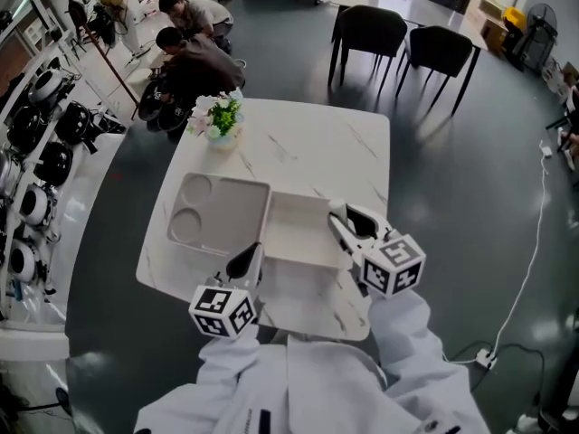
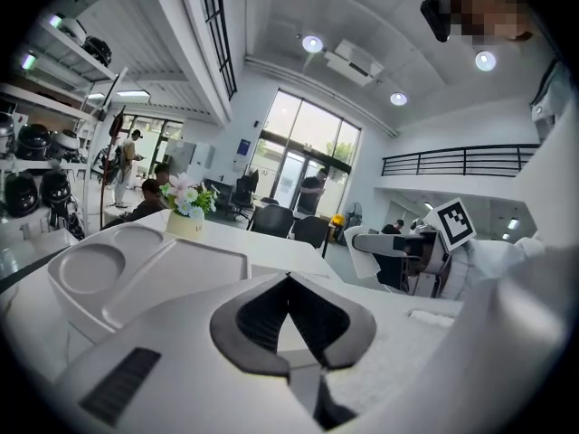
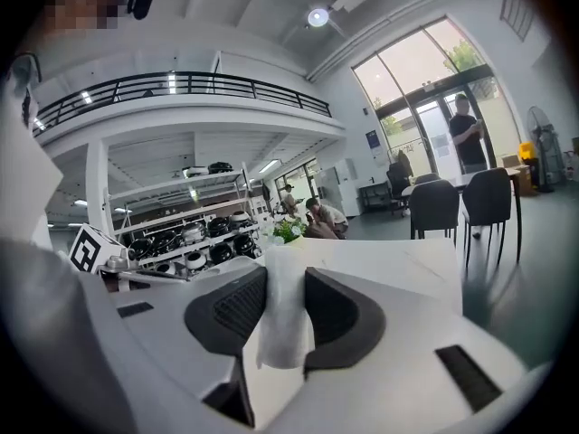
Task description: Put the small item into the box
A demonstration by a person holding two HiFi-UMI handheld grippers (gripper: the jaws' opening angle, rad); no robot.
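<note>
1. First, at the far left, the left gripper [image 1: 251,256] hangs over the near edge of the table [image 1: 353,152]. Its jaws are together and nothing is between them. It points at the box from the near side.
2. Next, just beyond it, the box [image 1: 217,178] lies open on the table. It has two round wells at its left end and one large bare compartment at its right. Nothing lies in any of them.
3. Then, to the right and touching the box, comes a flat white lid [image 1: 303,233], also bare.
4. Finally, at the lid's right edge, the right gripper [image 1: 348,217] has its jaws clamped on the item [image 3: 285,324]. The item is a small, thin white piece. It stands upright between the pads, its long side running along them, and its top pokes past the jaw tips.
5. Judged from this, the item lies to the right of the box, with the whole lid between them. The coming move is therefore leftward, across the lid to the large compartment.
6. The right gripper alone carries the item. The left gripper is nearer the box but empty.
</note>
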